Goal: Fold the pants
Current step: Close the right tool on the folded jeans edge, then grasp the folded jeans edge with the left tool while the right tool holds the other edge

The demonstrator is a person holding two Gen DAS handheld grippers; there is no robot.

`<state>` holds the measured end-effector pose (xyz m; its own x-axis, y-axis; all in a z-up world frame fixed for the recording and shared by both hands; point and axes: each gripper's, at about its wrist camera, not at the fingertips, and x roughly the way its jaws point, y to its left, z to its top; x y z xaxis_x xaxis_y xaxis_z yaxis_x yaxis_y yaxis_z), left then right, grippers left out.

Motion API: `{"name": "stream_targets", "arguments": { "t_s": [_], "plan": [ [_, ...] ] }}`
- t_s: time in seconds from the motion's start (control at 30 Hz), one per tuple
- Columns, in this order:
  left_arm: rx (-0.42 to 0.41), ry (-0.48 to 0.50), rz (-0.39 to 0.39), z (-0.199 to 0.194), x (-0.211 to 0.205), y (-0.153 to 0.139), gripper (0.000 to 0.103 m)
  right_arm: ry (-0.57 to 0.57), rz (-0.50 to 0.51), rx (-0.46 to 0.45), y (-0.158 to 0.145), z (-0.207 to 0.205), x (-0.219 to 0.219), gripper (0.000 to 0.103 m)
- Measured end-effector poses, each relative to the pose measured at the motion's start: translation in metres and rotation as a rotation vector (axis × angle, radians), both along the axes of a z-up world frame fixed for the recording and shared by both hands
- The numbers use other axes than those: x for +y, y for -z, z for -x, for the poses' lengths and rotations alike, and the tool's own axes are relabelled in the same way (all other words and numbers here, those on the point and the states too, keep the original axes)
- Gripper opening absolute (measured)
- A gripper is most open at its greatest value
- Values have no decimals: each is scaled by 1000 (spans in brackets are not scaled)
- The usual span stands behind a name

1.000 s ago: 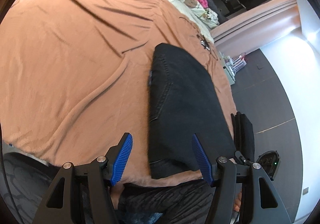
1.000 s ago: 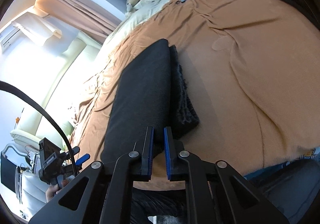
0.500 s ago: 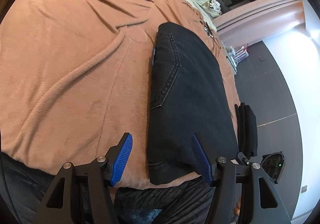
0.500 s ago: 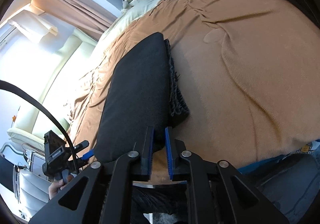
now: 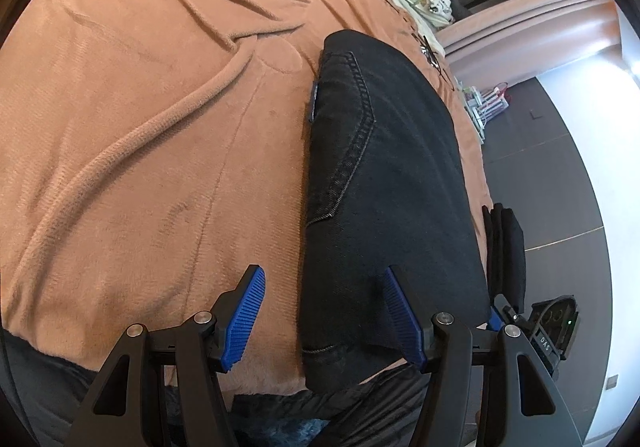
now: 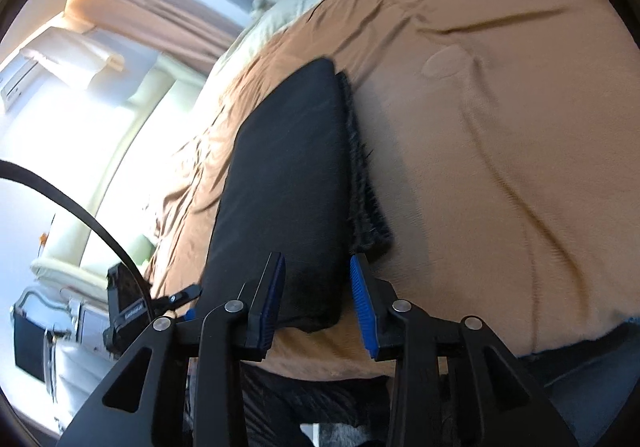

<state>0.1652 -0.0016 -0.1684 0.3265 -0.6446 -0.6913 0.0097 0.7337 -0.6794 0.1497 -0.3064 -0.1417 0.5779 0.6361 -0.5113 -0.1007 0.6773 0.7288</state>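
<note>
On the left is the big brown blanket point(image 5: 140, 135) on the bed, soft and a bit wrinkly. The black pants point(image 5: 384, 183) lie on it near the bed's edge, folded into a long flat bundle. One short end is close to both grippers.

The left gripper point(image 5: 324, 321) has its jaws wide apart. It holds nothing. One blue pad point(image 5: 245, 321) is over the blanket and the other is over the near end of the pants, so the pants edge sits between them, but no pad seems to press on it.

The right gripper point(image 6: 316, 301) is opening its jaws now. The near corner of the pants point(image 6: 288, 183) is between them, and the pads look just off the cloth.

The pants look like thick jeans cloth. I think they are a bit heavy and floppy, not stiff, and not slippery. They will sag if lifted by one spot, so it is best to grab both near corners, through all the layers, with one gripper each.

Some things are hard to see. A rougher dark layer point(image 6: 362, 183) peeks out on the right side of the pants; I cannot tell if it is part of them. The right view is blurry, and how many layers are in the bundle is hidden
</note>
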Motion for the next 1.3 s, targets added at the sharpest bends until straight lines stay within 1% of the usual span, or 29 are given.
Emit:
{"name": "stream_targets", "arguments": {
  "t_s": [0.03, 0.07, 0.13, 0.2, 0.27, 0.37, 0.5, 0.53, 0.6, 0.63, 0.67, 0.7, 0.73, 0.77, 0.83, 0.93, 1.0, 1.07, 1.13, 1.23, 1.3],
  "plan": [
    [2, 3, 1, 0, -1, 1, 61, -7, 4, 5, 1, -1, 2, 30],
    [4, 3, 5, -1, -3, 1, 60, -16, 6, 5, 2, -2, 3, 17],
    [10, 0, 27, 0, -3, 3, 60, -13, 7, -5, 3, -1, 3, 10],
    [23, -6, 41, 0, -3, 7, 59, -13, -23, -36, -1, 5, 0, 8],
    [42, -11, 70, 0, -3, 12, 56, -13, -27, -43, -4, 12, -2, 8],
    [47, -8, 91, 0, -3, 13, 54, -7, -40, -30, -1, 20, -5, 8],
    [48, -6, 99, 0, -5, 14, 54, 7, 4, 22, 19, 18, -2, 8],
    [51, -6, 105, 0, -5, 15, 51, 6, 6, 31, 20, 16, -1, 8],
    [63, -1, 122, -2, -8, 19, 42, -3, 6, 22, 13, 14, -1, 11],
    [65, -5, 118, -3, -8, 20, 38, -5, 22, 14, 7, 14, 0, 14],
    [63, -8, 112, -3, -7, 19, 36, -2, 55, 7, 1, 14, 0, 18],
    [56, -7, 107, -2, -7, 17, 31, 7, 79, -3, -5, 14, -2, 20],
    [48, -7, 101, -1, -6, 14, 27, 15, 85, -11, -10, 15, -5, 31],
    [43, -7, 99, 0, -5, 12, 26, 24, 81, -16, -12, 13, -8, 46],
    [36, -11, 108, 1, -4, 9, 24, 46, 67, -21, -13, 11, -15, 58],
    [33, -7, 105, 2, -3, 10, 24, 12, 56, -6, -6, -2, -11, 58],
    [54, -9, 119, 0, -1, 15, 27, -4, 51, 24, 6, -12, -6, 58],
    [76, -18, 141, -3, -1, 19, 31, -19, 22, 36, 15, -22, -5, 58],
    [72, -18, 155, -5, -4, 19, 40, -19, -3, 52, 24, -28, -4, 58],
    [60, -6, 151, -10, -10, 19, 41, -14, -17, 54, 29, -38, 0, 57],
    [63, -10, 156, -12, -11, 21, 41, -12, 12, 75, 27, -42, 2, 53]
  ]
}}
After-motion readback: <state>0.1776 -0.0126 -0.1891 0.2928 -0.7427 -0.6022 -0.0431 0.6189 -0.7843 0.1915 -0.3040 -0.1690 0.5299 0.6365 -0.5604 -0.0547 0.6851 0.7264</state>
